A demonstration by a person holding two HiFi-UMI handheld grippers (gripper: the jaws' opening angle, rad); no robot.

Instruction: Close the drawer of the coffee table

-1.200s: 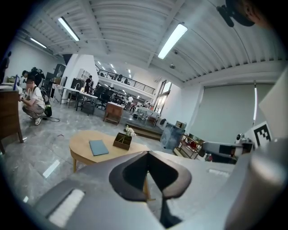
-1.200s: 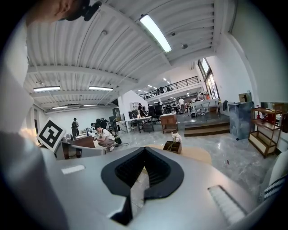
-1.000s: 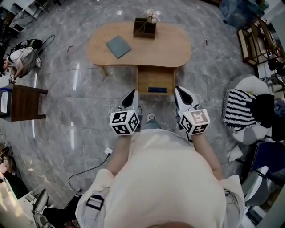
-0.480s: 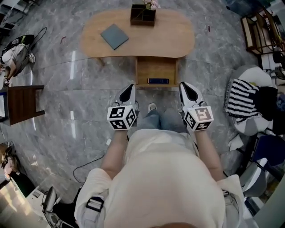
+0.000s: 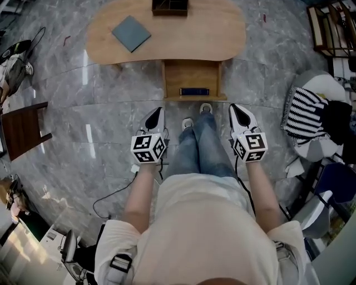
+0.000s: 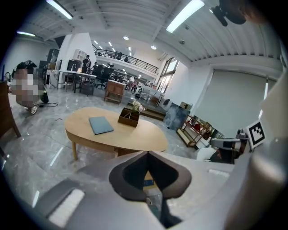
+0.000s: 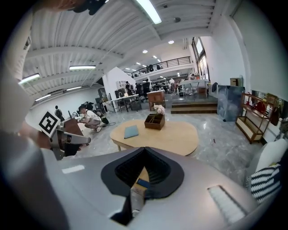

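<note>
Both grippers sit lower than a second ago and closer to the drawer, and the person's jeans [image 5: 199, 146] and shoes now show between them. Left gripper [image 5: 155, 113]: jaws together, nothing held. Right gripper [image 5: 236, 108]: jaws together, nothing held. Each carries a cube with black-and-white square markers. Both tips point at the oval wooden coffee table [image 5: 214, 34] and stop just short of the drawer front, apart from it, one to the left and one to the right of the legs. The drawer [image 5: 192, 73] is pulled out from the table's near side and stands open. A dark blue flat item [image 5: 194, 91] lies at its near edge; I cannot read any print on it. On the tabletop lie a grey-blue notebook [image 5: 131, 33] at left and a dark wooden organiser box [image 5: 169, 6] at the far edge. A striped cushion [image 5: 305, 117] is at right and a dark brown side table [image 5: 22, 128] at left.
</note>
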